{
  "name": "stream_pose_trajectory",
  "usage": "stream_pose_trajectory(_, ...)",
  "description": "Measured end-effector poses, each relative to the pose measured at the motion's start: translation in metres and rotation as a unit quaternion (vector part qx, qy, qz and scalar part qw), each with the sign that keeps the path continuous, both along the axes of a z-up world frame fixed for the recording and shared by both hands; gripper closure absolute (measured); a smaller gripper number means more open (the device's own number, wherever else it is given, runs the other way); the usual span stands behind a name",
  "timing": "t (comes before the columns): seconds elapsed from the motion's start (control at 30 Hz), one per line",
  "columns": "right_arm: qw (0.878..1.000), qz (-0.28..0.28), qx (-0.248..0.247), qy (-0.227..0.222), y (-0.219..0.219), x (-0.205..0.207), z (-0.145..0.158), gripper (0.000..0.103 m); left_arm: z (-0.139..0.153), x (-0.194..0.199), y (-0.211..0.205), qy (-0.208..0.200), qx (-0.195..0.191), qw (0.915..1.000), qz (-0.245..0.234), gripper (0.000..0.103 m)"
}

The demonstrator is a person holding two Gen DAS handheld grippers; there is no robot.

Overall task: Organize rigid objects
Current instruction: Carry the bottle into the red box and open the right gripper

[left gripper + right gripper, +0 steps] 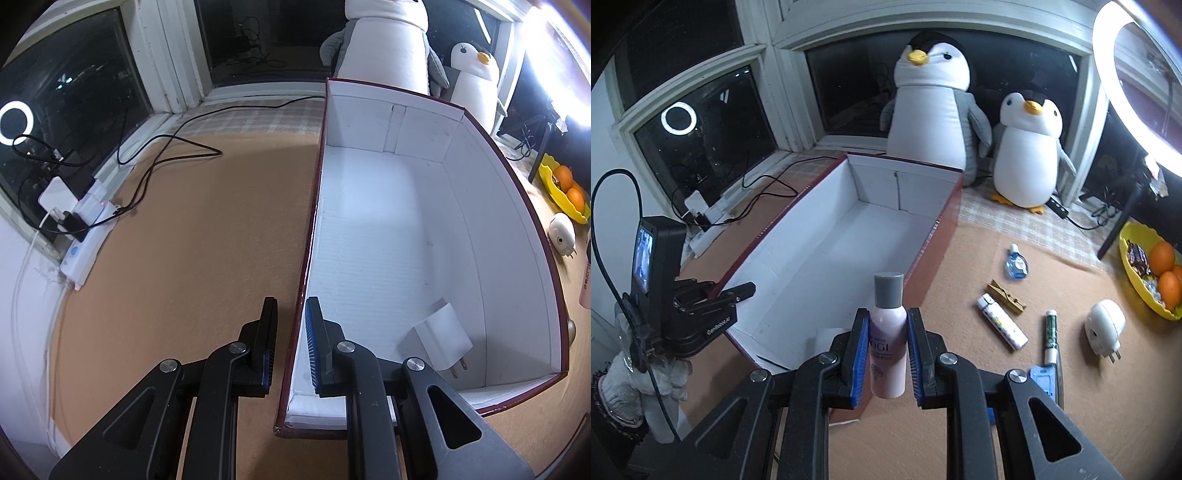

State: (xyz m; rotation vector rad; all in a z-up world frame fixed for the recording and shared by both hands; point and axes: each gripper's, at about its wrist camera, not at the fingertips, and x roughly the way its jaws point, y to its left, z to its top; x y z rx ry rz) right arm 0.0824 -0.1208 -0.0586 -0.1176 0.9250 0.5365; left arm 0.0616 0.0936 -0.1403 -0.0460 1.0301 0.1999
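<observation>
My right gripper (887,350) is shut on a pink bottle (888,347) with a grey cap, held upright above the near right edge of the white box (827,236). My left gripper (291,332) straddles the box's left wall (310,221), one finger on each side; whether it pinches the wall is unclear. A white plug adapter (441,341) lies inside the box near the front. On the mat right of the box lie a small blue bottle (1015,261), a wooden clothespin (1006,297), a white lighter (1001,321), a green tube (1051,334), a white round plug (1104,326) and a blue item (1043,378).
Two plush penguins (932,99) (1027,155) stand behind the box. A yellow bowl with oranges (1152,271) sits at the right. A power strip and cables (88,218) lie at the left by the window. A ring light (1130,85) stands at upper right.
</observation>
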Motion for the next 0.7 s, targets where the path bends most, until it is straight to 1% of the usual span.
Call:
stream_pose_trajectory(0.27,0.999,0.038,-0.002,-0.003,0.027,0.002,0.001,0.085,0.001,-0.002,0.000,-0.003,0.002,0.9999,0.010,0.089)
stream_pose_trajectory(0.7,0.997,0.074,-0.017,0.013,0.059,0.014,-0.016,0.085,0.003,-0.005,-0.001,-0.007,0.002,0.9997,0.023,0.089)
